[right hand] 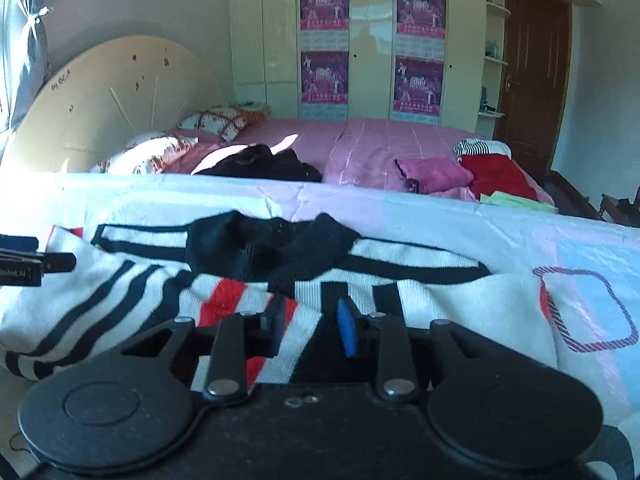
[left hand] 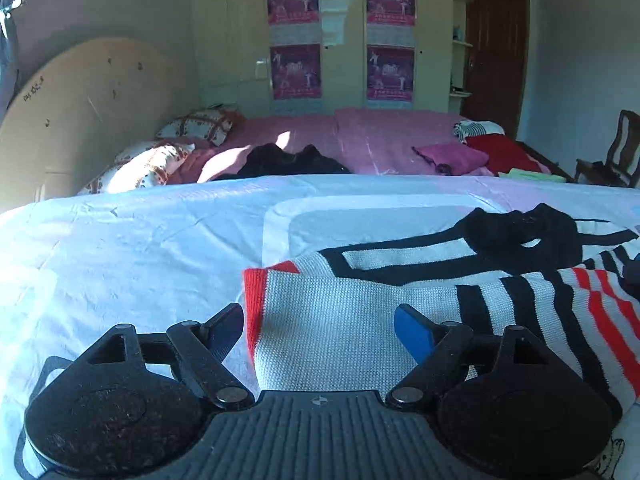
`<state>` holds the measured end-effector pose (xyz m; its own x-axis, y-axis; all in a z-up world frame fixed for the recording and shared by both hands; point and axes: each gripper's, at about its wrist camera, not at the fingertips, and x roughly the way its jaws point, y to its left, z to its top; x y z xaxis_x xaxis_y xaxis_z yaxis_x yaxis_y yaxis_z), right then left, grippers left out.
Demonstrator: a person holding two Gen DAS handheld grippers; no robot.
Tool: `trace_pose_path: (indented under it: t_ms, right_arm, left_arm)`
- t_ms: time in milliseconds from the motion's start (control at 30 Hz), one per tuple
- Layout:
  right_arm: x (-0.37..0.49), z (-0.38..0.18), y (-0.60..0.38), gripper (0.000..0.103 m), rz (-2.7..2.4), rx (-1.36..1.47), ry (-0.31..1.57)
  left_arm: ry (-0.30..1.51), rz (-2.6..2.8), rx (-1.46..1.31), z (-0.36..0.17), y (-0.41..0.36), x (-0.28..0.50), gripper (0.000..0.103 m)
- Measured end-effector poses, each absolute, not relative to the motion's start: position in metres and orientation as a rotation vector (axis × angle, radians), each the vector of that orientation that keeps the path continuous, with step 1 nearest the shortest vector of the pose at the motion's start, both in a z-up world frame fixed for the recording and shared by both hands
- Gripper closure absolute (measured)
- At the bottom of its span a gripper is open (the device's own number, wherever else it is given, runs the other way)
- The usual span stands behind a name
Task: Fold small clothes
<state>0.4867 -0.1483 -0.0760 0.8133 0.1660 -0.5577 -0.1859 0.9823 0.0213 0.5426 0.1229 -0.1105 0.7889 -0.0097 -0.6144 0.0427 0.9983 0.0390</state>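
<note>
A small white knit sweater (left hand: pixel 340 320) with black and red stripes and a black collar (left hand: pixel 528 236) lies on the pale bed sheet (left hand: pixel 120 248). My left gripper (left hand: pixel 320 324) is open, its fingers spread on either side of the sweater's red-edged left hem. In the right wrist view the sweater (right hand: pixel 400 256) lies across the middle. My right gripper (right hand: pixel 310 320) is partly closed, with a fold of red and white striped fabric between its fingers. The left gripper's tip (right hand: pixel 36 264) shows at the left edge.
Beyond the near sheet is a pink bedspread (left hand: pixel 360 136) with a black garment (left hand: pixel 288 162), pillows (left hand: pixel 152 164), and folded pink (left hand: pixel 452 156) and red (left hand: pixel 500 152) clothes. A wardrobe with posters (left hand: pixel 340 36), a door (left hand: pixel 496 48) and a chair (left hand: pixel 612 152) stand behind.
</note>
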Motion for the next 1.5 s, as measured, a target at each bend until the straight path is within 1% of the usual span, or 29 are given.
trace_pose_path:
  t_ms: [100, 167, 233, 267, 300, 333, 433, 500, 567, 600, 700, 767, 833, 867, 933, 967, 1067, 1233, 1267, 1300, 1367, 1400, 1467, 1500]
  right_arm:
    - [0.49, -0.082, -0.148, 0.074, 0.177, -0.053, 0.612]
    - [0.501, -0.097, -0.153, 0.075, 0.136, -0.061, 0.673]
    - [0.5, -0.091, -0.157, 0.075, 0.135, -0.049, 0.677]
    - [0.497, -0.085, -0.156, 0.074, 0.129, -0.056, 0.655]
    - [0.492, -0.081, -0.158, 0.073, 0.124, -0.055, 0.618]
    - [0.491, -0.08, -0.159, 0.073, 0.117, -0.057, 0.607]
    - [0.506, -0.094, -0.165, 0.073, 0.05, -0.069, 0.69]
    - [0.506, -0.089, -0.169, 0.073, 0.048, -0.033, 0.677]
    - [0.503, -0.084, -0.17, 0.071, 0.048, -0.037, 0.63]
    - [0.505, -0.083, -0.171, 0.072, 0.047, -0.036, 0.625]
    - [0.512, -0.083, -0.176, 0.072, 0.03, -0.019, 0.615]
    - [0.521, -0.086, -0.18, 0.072, 0.019, -0.011, 0.637]
    - [0.532, -0.095, -0.183, 0.072, 0.017, -0.013, 0.684]
    - [0.534, -0.099, -0.185, 0.072, 0.022, -0.011, 0.689]
    - [0.534, -0.097, -0.186, 0.072, 0.027, -0.006, 0.691]
    - [0.531, -0.093, -0.187, 0.073, 0.027, 0.0, 0.69]
    - [0.506, -0.075, -0.199, 0.067, 0.042, 0.051, 0.635]
    - [0.436, -0.065, -0.237, 0.066, -0.007, 0.071, 0.639]
    - [0.419, -0.067, -0.244, 0.065, -0.01, 0.077, 0.652]
    - [0.404, -0.069, -0.249, 0.068, -0.016, 0.063, 0.665]
    - [0.374, -0.072, -0.255, 0.065, -0.065, 0.048, 0.677]
    - [0.362, -0.075, -0.257, 0.067, -0.074, 0.051, 0.698]
    - [0.342, -0.085, -0.261, 0.068, -0.127, 0.033, 0.785]
    - [0.328, -0.085, -0.265, 0.066, -0.149, 0.056, 0.789]
  left_arm:
    - [0.679, -0.037, 0.054, -0.122, 0.13, 0.552, 0.021]
    - [0.718, -0.017, -0.01, -0.127, 0.141, 0.561, 0.01]
    - [0.699, 0.023, -0.018, -0.118, 0.145, 0.561, 0.012]
    - [0.65, 0.036, 0.02, -0.112, 0.144, 0.557, 0.012]
    - [0.64, 0.049, 0.037, -0.111, 0.145, 0.557, 0.012]
    - [0.656, 0.055, 0.027, -0.112, 0.149, 0.561, 0.012]
    - [0.728, 0.081, 0.016, -0.127, 0.161, 0.572, 0.012]
    - [0.723, 0.086, -0.02, -0.127, 0.166, 0.57, 0.012]
    - [0.651, 0.068, -0.034, -0.117, 0.164, 0.563, 0.016]
    - [0.612, 0.043, -0.052, -0.112, 0.162, 0.559, 0.018]
    - [0.528, -0.073, -0.064, -0.097, 0.146, 0.556, 0.019]
    - [0.559, -0.132, -0.035, -0.102, 0.133, 0.565, 0.019]
    - [0.679, -0.107, 0.03, -0.121, 0.124, 0.583, 0.019]
    - [0.726, -0.104, 0.04, -0.132, 0.125, 0.586, 0.017]
    - [0.726, -0.108, 0.013, -0.129, 0.129, 0.586, 0.017]
    - [0.714, -0.089, 0.019, -0.123, 0.131, 0.582, 0.017]
    - [0.627, -0.074, -0.04, -0.104, 0.153, 0.549, 0.017]
    - [0.635, -0.101, -0.036, -0.105, 0.173, 0.462, 0.017]
    - [0.638, -0.115, -0.046, -0.109, 0.176, 0.443, 0.017]
    - [0.65, -0.114, -0.06, -0.114, 0.177, 0.429, 0.017]
    - [0.722, -0.103, -0.029, -0.127, 0.174, 0.412, 0.017]
    - [0.713, -0.093, 0.017, -0.133, 0.169, 0.402, 0.017]
    - [0.712, -0.072, 0.0, -0.13, 0.17, 0.391, 0.017]
    - [0.724, -0.073, -0.036, -0.125, 0.172, 0.387, 0.017]
